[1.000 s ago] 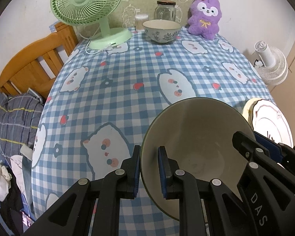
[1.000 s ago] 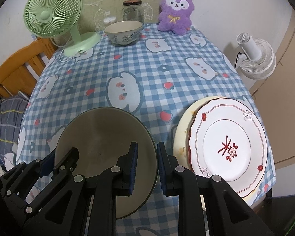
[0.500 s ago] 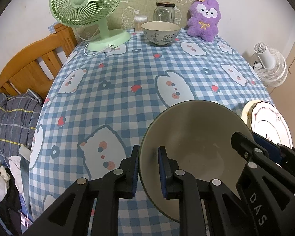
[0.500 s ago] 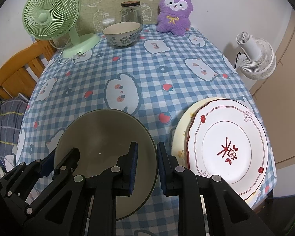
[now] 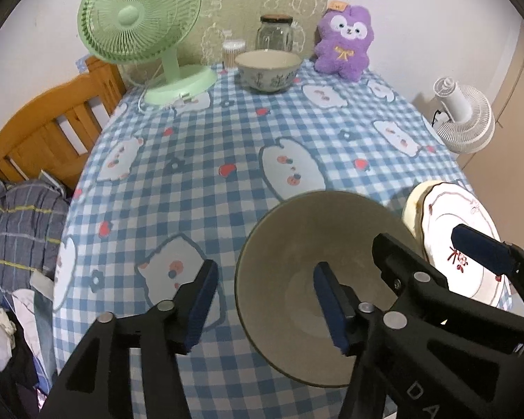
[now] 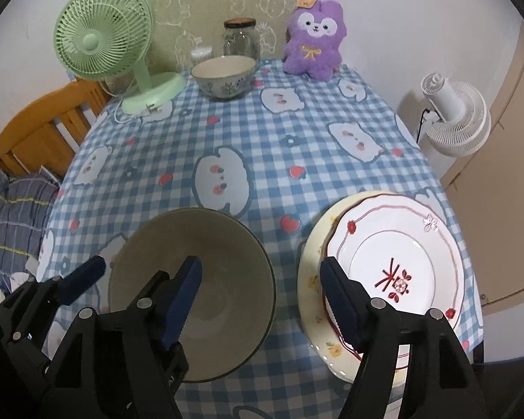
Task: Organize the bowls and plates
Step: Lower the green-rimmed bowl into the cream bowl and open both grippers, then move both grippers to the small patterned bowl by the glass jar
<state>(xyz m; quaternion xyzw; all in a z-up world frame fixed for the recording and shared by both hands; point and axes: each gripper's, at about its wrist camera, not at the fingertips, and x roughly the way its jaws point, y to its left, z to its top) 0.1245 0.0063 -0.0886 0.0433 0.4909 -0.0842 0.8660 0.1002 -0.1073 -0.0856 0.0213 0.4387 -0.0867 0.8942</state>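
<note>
The olive bowl (image 5: 318, 244), wide, smooth and glazed, sat on the checked cloth (image 5: 227, 146) near the table's front edge, just left of two stacked plates (image 6: 394, 244) with scalloped rims. Both claws had just been opening. The left gripper (image 5: 265, 303) straddled the bowl's left rim, pads off it; the right gripper (image 6: 258, 300) likewise stood parted over the right rim. Mid-table lay bare. A patterned bowl (image 5: 267, 70) stood far back beside a green fan (image 5: 139, 17).
</note>
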